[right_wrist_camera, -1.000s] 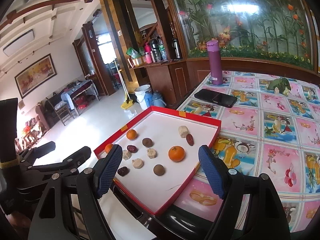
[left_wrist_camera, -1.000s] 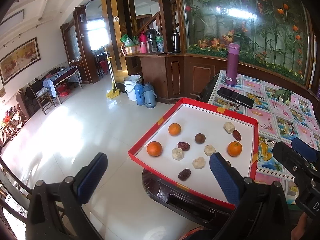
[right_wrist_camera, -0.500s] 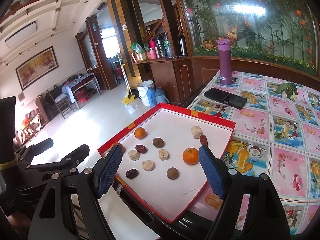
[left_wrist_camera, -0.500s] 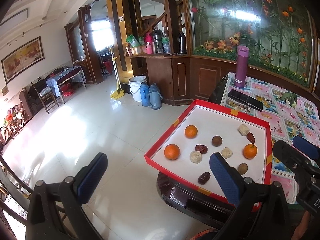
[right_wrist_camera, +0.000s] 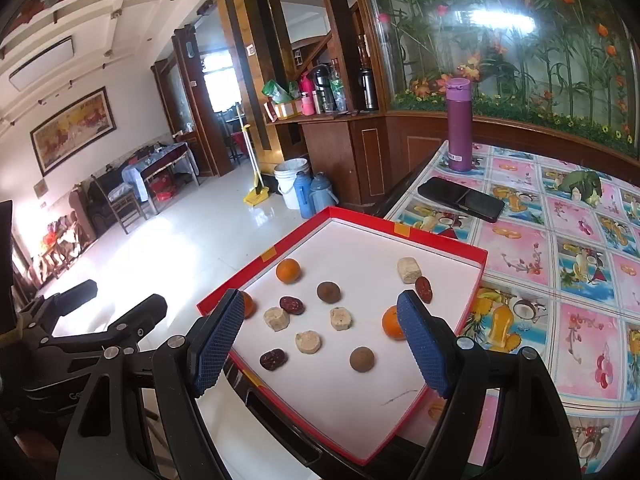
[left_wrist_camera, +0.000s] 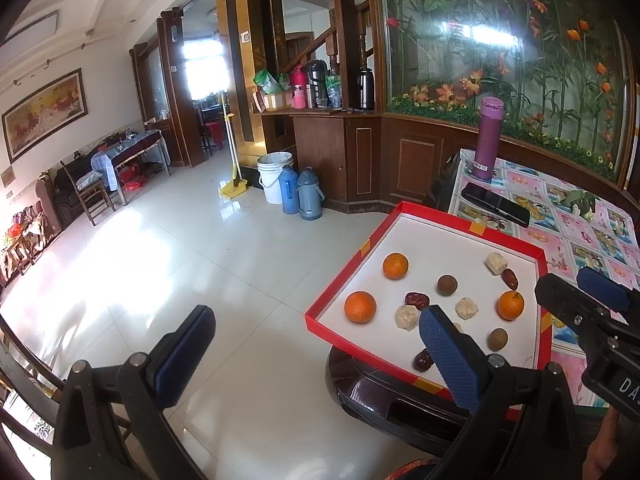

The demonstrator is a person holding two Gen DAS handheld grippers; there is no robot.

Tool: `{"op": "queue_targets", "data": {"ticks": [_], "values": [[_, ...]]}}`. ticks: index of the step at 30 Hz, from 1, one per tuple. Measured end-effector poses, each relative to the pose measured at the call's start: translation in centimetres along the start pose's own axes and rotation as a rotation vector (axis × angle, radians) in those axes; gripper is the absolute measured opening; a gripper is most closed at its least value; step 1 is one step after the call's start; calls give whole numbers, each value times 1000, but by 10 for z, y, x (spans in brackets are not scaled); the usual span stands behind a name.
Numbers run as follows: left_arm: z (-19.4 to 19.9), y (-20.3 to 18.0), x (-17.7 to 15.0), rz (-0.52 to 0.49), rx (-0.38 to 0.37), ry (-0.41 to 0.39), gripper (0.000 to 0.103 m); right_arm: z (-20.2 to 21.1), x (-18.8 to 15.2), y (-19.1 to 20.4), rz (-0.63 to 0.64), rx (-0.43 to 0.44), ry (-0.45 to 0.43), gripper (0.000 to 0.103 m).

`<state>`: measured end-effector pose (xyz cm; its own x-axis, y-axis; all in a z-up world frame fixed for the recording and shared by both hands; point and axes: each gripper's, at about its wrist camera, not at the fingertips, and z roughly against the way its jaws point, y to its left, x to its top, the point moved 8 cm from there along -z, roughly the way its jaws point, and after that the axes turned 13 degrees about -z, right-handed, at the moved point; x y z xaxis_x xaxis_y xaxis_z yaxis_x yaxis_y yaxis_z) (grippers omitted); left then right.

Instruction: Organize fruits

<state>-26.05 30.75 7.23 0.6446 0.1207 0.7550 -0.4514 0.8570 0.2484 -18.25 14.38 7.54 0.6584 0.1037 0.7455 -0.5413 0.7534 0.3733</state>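
Both grippers hang short of the red tray [right_wrist_camera: 440, 240], which overhangs the tabletop's [right_wrist_camera: 540, 256] near corner. The right gripper [right_wrist_camera: 320, 344] has its fingers spread wide, holding nothing, as does the left gripper [left_wrist_camera: 312, 350]. Oranges [right_wrist_camera: 288, 270], red dates [right_wrist_camera: 291, 305], brown round fruits [right_wrist_camera: 362, 358] and pale cakes [right_wrist_camera: 308, 341] lie mixed across the tray, unsorted by kind. Any pick calls for lowering onto one piece without nudging its neighbours.

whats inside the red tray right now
Three oranges, three red dates, two brown round fruits and four pale chunks; the right fingers partly cover one orange.
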Motion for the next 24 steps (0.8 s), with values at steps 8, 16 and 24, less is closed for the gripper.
{"op": "queue_targets", "data": {"ticks": [8, 16, 24], "values": [[4, -7, 3, -16, -8, -4, 103, 3, 0, -6, -24, 3, -2, 78], [11, -18, 8, -32, -12, -8, 103, 12, 3, -17, -51, 10, -19, 78], [16, -33, 14, -49, -21, -15, 103, 18, 4, -26, -72, 21, -26, 78]]}}
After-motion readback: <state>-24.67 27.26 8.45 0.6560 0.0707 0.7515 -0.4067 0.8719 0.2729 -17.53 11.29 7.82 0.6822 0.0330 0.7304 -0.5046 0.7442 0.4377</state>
